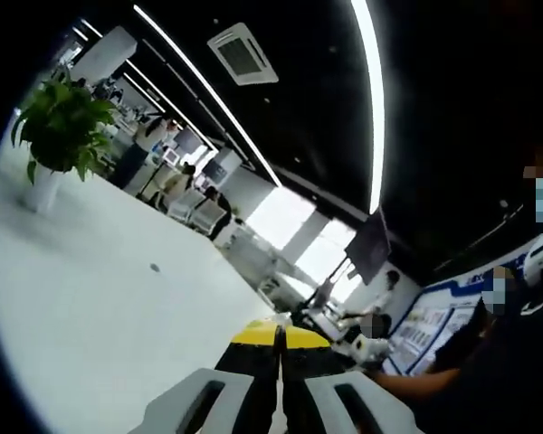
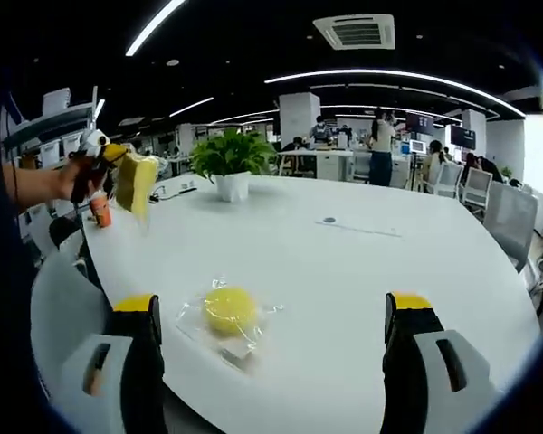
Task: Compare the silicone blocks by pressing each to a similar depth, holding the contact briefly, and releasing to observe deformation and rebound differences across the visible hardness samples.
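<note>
A round yellow silicone block (image 2: 228, 309) in a clear bag lies on the white table (image 2: 344, 271), between the wide-apart jaws of my right gripper (image 2: 271, 304), which is open and not touching it. At the upper left of the right gripper view, my left gripper (image 2: 104, 163) is raised above the table's edge, with a second yellow block (image 2: 137, 183) in a clear wrapper hanging from it. In the left gripper view, that left gripper (image 1: 279, 339) has its yellow-tipped jaws pressed together and points up toward the ceiling and the room. The held block is hidden there.
A potted plant (image 2: 228, 163) in a white pot stands at the table's far side, also seen as the plant (image 1: 61, 127) in the left gripper view. A small orange bottle (image 2: 100, 210) stands near the left edge. People, desks and chairs (image 2: 489, 194) lie beyond the table.
</note>
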A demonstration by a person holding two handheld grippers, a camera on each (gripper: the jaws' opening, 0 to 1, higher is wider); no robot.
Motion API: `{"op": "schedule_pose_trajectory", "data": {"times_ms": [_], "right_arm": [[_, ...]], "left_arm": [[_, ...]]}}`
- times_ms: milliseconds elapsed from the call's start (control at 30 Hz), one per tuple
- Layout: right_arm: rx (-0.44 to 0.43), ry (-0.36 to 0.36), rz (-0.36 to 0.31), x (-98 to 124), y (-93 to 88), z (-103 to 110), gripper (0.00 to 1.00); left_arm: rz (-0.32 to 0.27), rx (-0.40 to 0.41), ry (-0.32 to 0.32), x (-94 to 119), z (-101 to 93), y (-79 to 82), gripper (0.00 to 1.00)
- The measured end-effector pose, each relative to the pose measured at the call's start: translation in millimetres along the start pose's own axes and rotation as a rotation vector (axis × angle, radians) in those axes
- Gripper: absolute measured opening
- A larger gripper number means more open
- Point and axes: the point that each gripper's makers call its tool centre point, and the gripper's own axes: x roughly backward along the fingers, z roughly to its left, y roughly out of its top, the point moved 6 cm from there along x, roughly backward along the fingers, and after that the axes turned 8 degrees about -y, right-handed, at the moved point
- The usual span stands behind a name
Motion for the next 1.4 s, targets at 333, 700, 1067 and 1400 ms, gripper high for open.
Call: {"op": "schedule_pose_trajectory", "data": {"times_ms": [333, 700, 1067, 1400], "right_arm": [[-0.013, 0.01, 0.012, 0.5, -4.0, -0.2, 0.96], [-0.019, 0.038, 0.007, -2.1, -8.6, 9.7, 0.96], [-0.02, 0.051, 0.013, -2.5, -12.3, 12.0, 0.96], [0.006, 0.093, 0.004, -8.1, -11.4, 26.0, 0.96]], "left_arm": [[0.008, 0.03, 0.006, -7.4, 5.8, 1.5, 0.0], [0.033, 0.05, 0.03, -11.9, 15.9, -10.1, 0.0], [0.03, 0.108, 0.058, -12.6, 31.2, -23.1, 0.0], [0.042, 0.129, 0.075, -13.0, 40.0, -30.4, 0.0]]}}
